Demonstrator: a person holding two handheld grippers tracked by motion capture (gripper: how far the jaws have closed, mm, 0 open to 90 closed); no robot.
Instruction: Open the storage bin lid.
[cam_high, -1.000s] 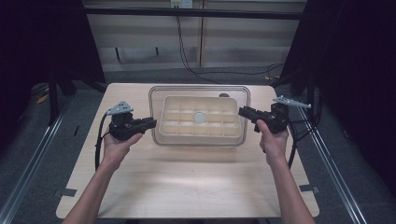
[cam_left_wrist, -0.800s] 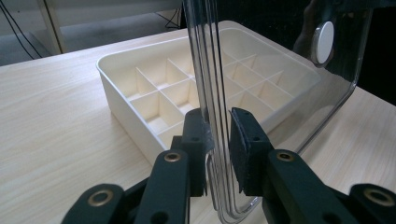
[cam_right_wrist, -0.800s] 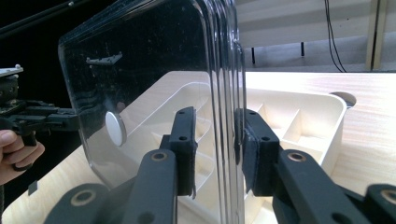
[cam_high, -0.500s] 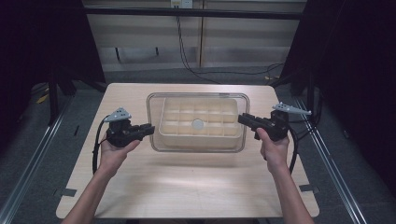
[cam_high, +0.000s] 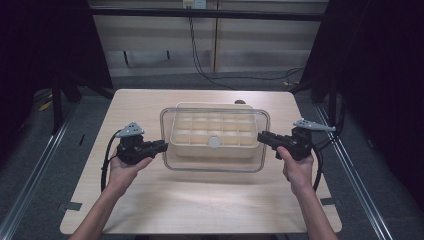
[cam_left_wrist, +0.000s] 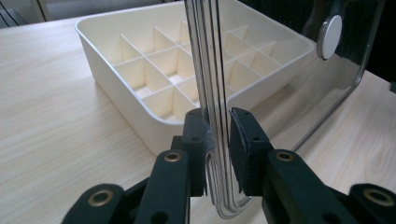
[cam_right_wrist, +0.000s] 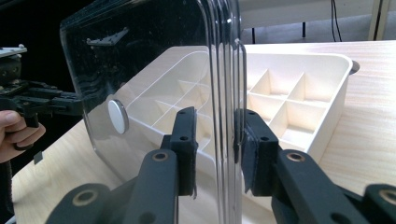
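The clear lid (cam_high: 212, 167) is held level above the front part of the cream compartment tray (cam_high: 210, 131), which rests on the wooden table (cam_high: 200, 200). The left gripper (cam_high: 159, 146) has its jaws closed on the lid's left edge; in the left gripper view the pads (cam_left_wrist: 198, 140) clamp the lid's rim (cam_left_wrist: 217, 154). The right gripper (cam_high: 263, 138) has its jaws closed on the lid's right edge (cam_right_wrist: 224, 140). A round white knob (cam_high: 214, 142) sits at the lid's centre.
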